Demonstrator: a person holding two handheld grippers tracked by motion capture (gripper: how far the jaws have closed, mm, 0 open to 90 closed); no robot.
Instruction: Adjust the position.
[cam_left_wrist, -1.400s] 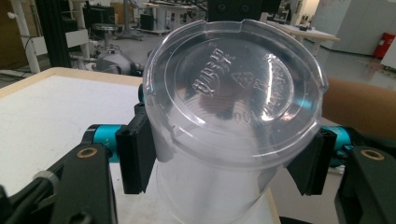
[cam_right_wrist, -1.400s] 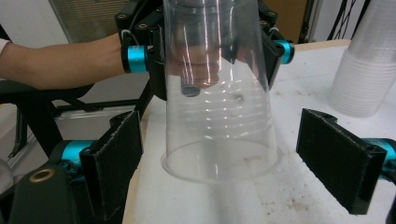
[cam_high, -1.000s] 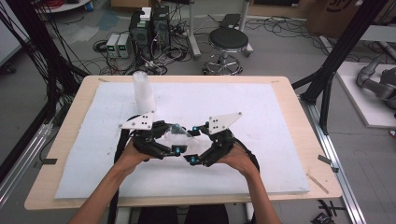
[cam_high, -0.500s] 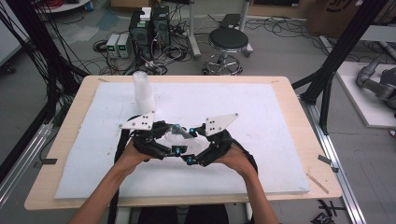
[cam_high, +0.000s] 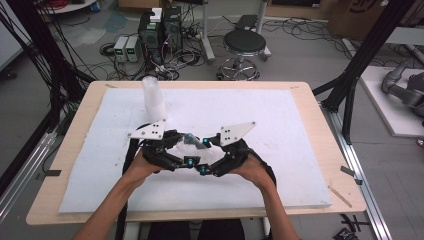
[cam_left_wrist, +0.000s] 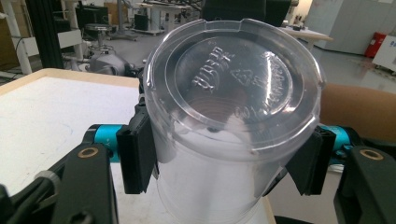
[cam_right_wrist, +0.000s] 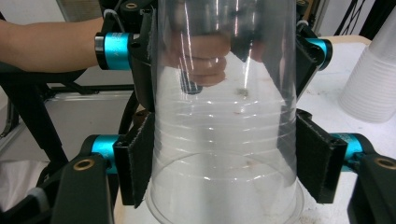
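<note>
I have the clear cup (cam_high: 186, 145) gripped at both ends, left gripper (cam_left_wrist: 224, 163) and right gripper (cam_right_wrist: 224, 163), whose jaws have just been closing, near the cup stack (cam_high: 153, 100). Separating remains, I judge.

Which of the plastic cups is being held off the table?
The clear cup, clamped between both grippers. The white stack of cups stands alone at the table's back left.

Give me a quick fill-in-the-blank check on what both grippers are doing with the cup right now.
1. The left gripper and right gripper both clamp one clear plastic ____.
2. The stack of cups stands toward the table's far-____ corner.
3. The table is covered by a ____ mat.

Missing words: cup; left; white
</note>
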